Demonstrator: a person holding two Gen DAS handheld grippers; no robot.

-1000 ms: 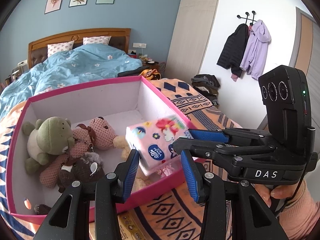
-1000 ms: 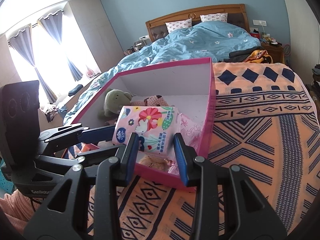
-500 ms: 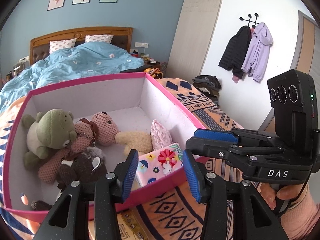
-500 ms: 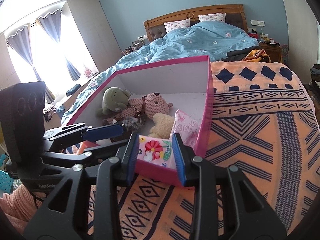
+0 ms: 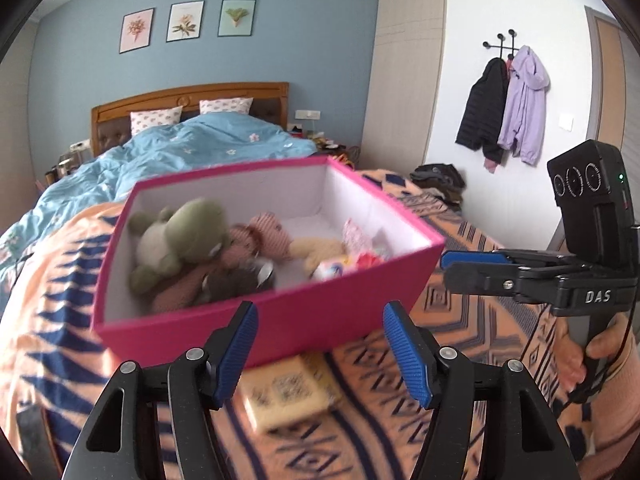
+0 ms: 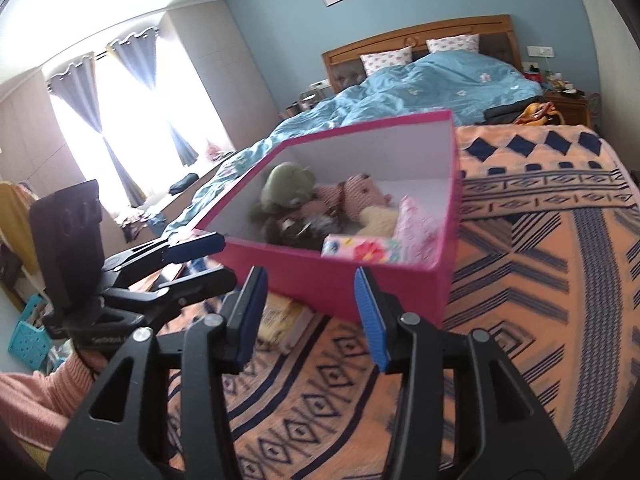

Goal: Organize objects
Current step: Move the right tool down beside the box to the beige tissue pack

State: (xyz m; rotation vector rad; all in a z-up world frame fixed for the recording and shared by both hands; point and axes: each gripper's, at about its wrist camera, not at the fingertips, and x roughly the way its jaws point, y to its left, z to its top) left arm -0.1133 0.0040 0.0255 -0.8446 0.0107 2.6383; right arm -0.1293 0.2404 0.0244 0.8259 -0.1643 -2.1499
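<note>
— Tissue pack lies inside the pink box, beyond both grippers?
— Yes. Left gripper and right gripper are both opening, empty. "DAS" reads on the right one.

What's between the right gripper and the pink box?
In the right wrist view, bare patterned blanket separates the opening, empty right gripper from the pink box; a yellowish book lies just left.

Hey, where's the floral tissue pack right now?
In the right wrist view the tissue pack lies inside the pink box, at its near right corner, beside the pink pillow and in front of the plush toys.
</note>
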